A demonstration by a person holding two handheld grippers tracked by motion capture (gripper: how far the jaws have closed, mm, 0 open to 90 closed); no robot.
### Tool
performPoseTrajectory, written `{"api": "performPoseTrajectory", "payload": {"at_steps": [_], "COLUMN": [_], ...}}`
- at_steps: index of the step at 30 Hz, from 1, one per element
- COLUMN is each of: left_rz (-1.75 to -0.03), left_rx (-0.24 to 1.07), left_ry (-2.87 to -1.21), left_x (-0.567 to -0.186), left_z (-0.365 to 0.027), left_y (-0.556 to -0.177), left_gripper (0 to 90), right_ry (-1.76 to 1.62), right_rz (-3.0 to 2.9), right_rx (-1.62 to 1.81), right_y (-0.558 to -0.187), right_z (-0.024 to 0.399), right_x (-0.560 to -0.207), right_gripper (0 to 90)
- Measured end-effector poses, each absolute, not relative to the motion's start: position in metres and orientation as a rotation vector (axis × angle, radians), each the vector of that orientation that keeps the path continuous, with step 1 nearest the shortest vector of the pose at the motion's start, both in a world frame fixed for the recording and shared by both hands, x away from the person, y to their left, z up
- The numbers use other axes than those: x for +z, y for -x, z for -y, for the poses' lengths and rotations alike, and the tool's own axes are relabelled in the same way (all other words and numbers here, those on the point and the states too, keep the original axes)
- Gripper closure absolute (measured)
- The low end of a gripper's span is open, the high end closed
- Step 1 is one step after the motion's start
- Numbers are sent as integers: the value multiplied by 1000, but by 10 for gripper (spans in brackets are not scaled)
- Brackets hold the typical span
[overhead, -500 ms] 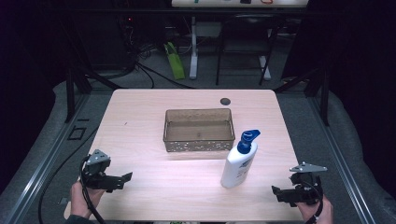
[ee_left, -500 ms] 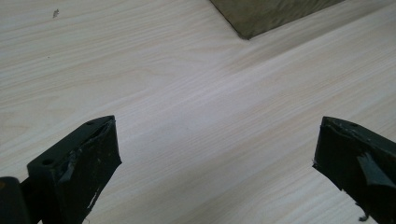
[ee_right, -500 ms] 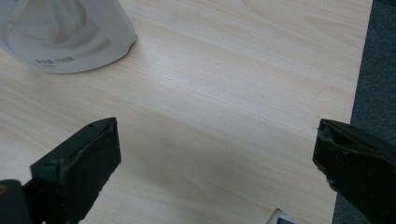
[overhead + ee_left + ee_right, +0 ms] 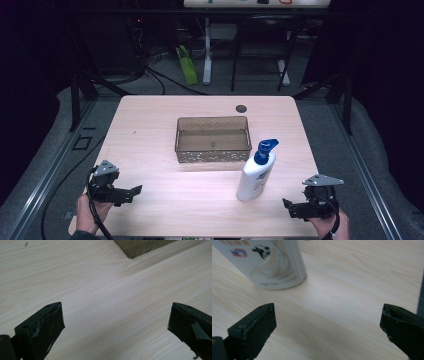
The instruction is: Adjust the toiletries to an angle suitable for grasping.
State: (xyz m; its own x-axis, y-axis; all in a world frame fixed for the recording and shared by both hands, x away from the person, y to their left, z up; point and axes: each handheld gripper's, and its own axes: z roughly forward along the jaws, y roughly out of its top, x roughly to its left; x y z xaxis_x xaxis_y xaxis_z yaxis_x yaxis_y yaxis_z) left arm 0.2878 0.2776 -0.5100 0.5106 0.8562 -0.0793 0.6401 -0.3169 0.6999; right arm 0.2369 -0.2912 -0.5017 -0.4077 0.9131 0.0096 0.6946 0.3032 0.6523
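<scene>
A white plastic pump bottle with a blue pump head [image 4: 257, 172] is standing upright on the pale wooden table [image 4: 165, 200], right of the middle and just near of the brown see-through rectangular tray [image 4: 213, 140], close to the tray's near right corner but apart from it. The tray is sitting empty in the middle of the table, open side up, probably ready to receive the bottle.

The right gripper [image 4: 295, 207] is hanging low over the near right corner, its jaws spread wide with nothing between them, pointing left toward the bottle's base; the right gripper view is showing the bottle's lower body [image 4: 272, 265] just ahead and to the left, so this hand seems best placed for a grasp. The left gripper [image 4: 127, 192] is waiting over the near left corner, jaws likewise apart and empty, aimed over bare wood toward the tray's corner [image 4: 140, 247], well clear of the bottle.
</scene>
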Motion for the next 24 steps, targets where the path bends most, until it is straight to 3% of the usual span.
{"api": "performPoseTrajectory", "payload": {"at_steps": [16,24], "left_rz": [-1185,-1173], "left_rx": [384,374], "left_ry": [-2092,-2107], "left_x": [-511,-513], "left_z": [-272,-271], "left_y": [-289,-290], "left_gripper": [0,0], "right_ry": [-1339,-1303], "right_rz": [-2166,-2110], "right_rx": [953,981], "right_y": [-242,-244], "right_z": [241,220], "right_x": [-490,-487], "right_gripper": [3,48]}}
